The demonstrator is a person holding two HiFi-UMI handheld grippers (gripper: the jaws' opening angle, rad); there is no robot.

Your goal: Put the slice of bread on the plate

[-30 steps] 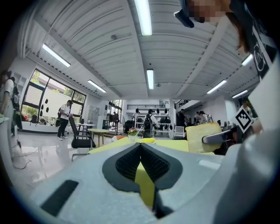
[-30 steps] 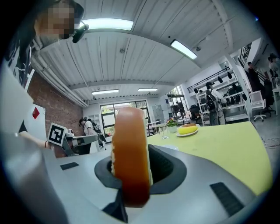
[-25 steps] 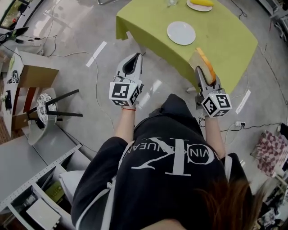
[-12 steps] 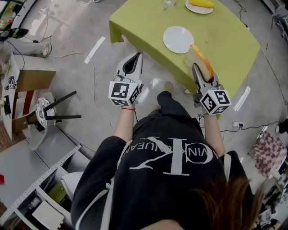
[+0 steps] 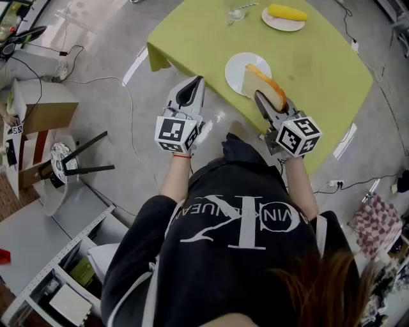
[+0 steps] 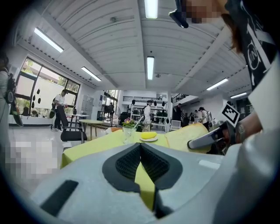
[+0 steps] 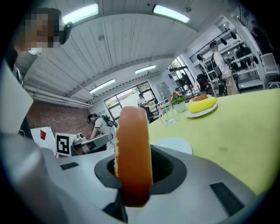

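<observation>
"What held the slice of bread (image 5: 259, 82)?"

"The right gripper (image 5: 263, 101)'s jaws, clamped on it, edge up. A second before, it hung at the desk (image 5: 326, 76)'s near edge; by then it overlapped the plate (image 5: 235, 64)."

"The left gripper (image 5: 190, 89)?"

"Jaws closed, empty, just off that edge, over the floor (image 5: 128, 128)."

"Plates?"

"The near one bare; the far plate (image 5: 276, 24) held something yellow (image 5: 287, 12)."

Open workshop hall: strip lights (image 6: 150, 68), shelving (image 7: 245, 61), floor cables (image 5: 89, 81).
</observation>
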